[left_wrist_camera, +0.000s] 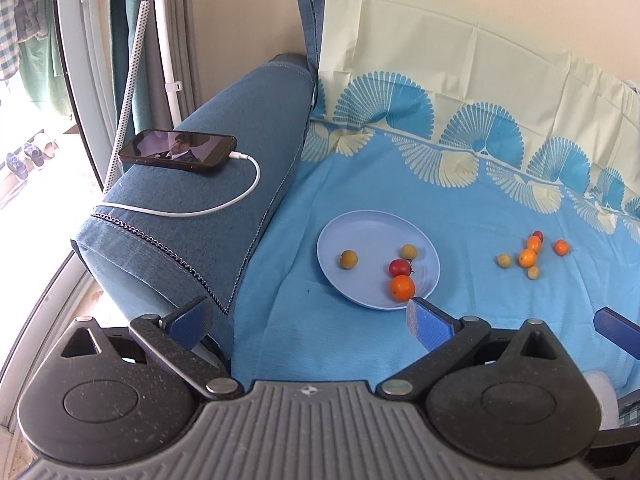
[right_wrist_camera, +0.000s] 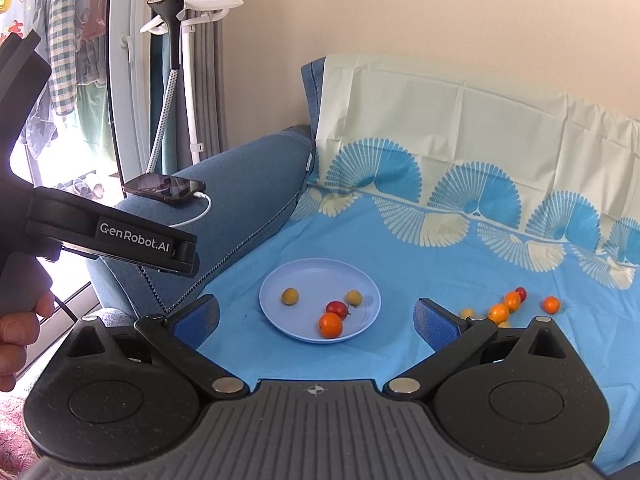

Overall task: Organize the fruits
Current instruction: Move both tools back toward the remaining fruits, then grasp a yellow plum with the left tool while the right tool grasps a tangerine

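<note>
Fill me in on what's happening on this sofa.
A person holds a gripper in each hand over a blue cloth, sorting small fruits onto a blue plate. Four are on the plate: an orange one, a red one and two yellowish ones. Six more lie loose on the cloth to the right. The left gripper and right gripper both hover with jaws open, holding nothing.

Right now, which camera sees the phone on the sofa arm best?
The left wrist view: the phone lies near and big, with its screen and white charging cable plain to see. In the right wrist view the phone is smaller, seen edge-on, just beyond the other gripper's body.
</note>
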### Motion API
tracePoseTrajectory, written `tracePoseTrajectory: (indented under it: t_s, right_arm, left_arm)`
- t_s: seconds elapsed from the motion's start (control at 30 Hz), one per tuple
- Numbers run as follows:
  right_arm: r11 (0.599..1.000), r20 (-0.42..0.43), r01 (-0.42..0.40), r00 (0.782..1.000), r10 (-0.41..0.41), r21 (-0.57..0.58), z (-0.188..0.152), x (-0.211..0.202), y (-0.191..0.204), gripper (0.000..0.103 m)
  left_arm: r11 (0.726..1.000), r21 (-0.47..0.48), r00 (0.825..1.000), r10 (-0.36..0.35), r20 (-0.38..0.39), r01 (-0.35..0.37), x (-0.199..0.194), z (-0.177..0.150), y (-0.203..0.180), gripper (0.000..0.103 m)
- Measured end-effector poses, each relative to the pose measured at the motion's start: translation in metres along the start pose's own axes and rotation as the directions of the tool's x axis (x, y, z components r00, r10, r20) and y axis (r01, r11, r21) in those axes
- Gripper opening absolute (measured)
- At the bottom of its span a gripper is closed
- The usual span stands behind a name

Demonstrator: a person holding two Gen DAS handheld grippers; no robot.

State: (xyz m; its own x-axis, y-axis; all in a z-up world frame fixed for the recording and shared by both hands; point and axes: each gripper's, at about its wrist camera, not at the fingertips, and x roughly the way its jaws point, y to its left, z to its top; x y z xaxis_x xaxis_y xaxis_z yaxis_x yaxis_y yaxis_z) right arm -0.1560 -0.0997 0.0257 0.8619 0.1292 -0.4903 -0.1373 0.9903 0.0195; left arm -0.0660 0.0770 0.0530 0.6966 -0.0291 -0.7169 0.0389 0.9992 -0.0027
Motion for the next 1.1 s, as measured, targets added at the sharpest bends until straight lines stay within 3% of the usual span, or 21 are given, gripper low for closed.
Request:
tracePoseTrajectory:
  t_s: [0.4,0.67,0.87,1.1]
  right_arm:
    - [0.996,-0.054,0.016,0.998,-0.011,0.091,-0.008,0.03,-0.03,0.102]
    - [0.969,-0.077,0.157,0.986,-0.144,0.19,-0.017,0.045,-0.097,0.102]
    - [0.913,-0.104,0.312,0.95,-0.295,0.262,-0.026,0.059,-0.177,0.102]
    - [0.818,-0.146,0.478,0.878,-0.456,0.318,-0.04,0.109,-0.284,0.102]
  left_arm:
    - [0.998,0.055,0.997,-0.01,-0.08,0.014,0.045,0.02,-0.035,0.103]
    - [0.991,0.123,0.993,-0.045,-0.11,0.059,0.086,0.046,-0.1,0.103]
    - [0.974,0.189,0.986,-0.104,-0.129,0.128,0.127,0.059,-0.171,0.103]
    - [0.939,0.294,0.979,-0.139,-0.152,0.179,0.206,0.055,-0.26,0.103]
